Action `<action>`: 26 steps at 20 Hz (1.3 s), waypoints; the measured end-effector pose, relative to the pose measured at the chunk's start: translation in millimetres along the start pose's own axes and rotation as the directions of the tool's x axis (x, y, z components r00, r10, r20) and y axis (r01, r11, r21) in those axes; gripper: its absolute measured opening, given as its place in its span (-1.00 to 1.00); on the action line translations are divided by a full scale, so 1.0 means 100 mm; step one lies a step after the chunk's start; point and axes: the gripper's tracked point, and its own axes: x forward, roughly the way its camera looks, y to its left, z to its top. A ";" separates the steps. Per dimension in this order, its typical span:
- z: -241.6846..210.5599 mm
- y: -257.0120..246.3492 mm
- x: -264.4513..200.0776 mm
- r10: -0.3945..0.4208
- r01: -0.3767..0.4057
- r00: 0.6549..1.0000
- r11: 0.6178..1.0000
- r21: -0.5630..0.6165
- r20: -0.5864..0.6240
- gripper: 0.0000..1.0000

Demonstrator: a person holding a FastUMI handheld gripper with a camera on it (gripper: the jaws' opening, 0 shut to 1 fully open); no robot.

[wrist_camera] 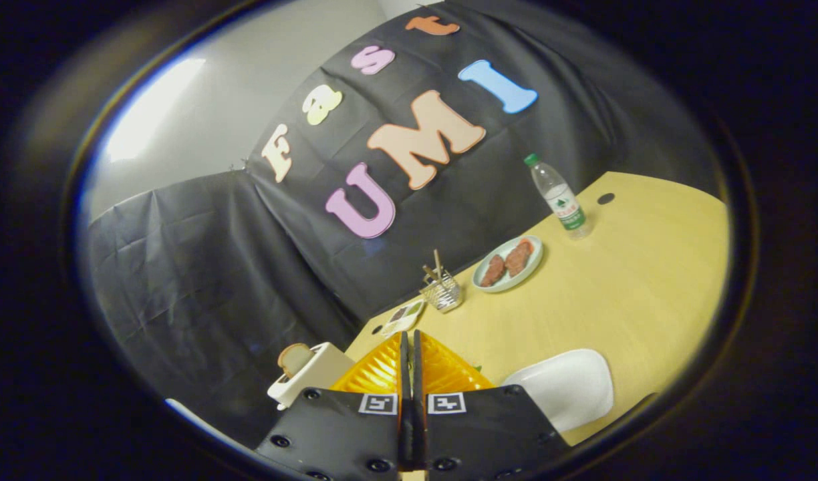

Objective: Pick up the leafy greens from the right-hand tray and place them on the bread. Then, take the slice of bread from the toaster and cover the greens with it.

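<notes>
My gripper [410,342] is shut, its two fingers pressed together with nothing seen between them, and held above the near end of the table. Right behind the fingers lies a ribbed orange tray [449,374], mostly hidden by them. A small green tip [477,367] peeks out at the tray's right edge; I cannot tell whether it is the leafy greens. Left of the fingers stands a white toaster [313,375] with a slice of bread [293,357] sticking up out of its slot.
A white plate [566,394] lies right of the tray. Farther along the wooden table [636,287] are a small white dish [403,318], a wire basket with utensils [441,291], a plate with meat patties [509,275] and a water bottle [560,198].
</notes>
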 end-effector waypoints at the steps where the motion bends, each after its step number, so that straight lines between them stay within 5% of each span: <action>1: -0.05 0.14 0.04 0.019 -0.019 1.000 1.000 -0.007 -0.008 -0.95; 11: -0.83 1.01 0.56 0.112 -0.111 0.985 0.994 0.020 -0.129 -0.95; 17: -1.21 0.60 0.68 0.002 0.009 0.976 0.999 0.049 -0.219 -0.94; 26: -1.20 -0.27 0.57 -0.220 0.214 0.954 0.975 -0.053 -0.202 -0.94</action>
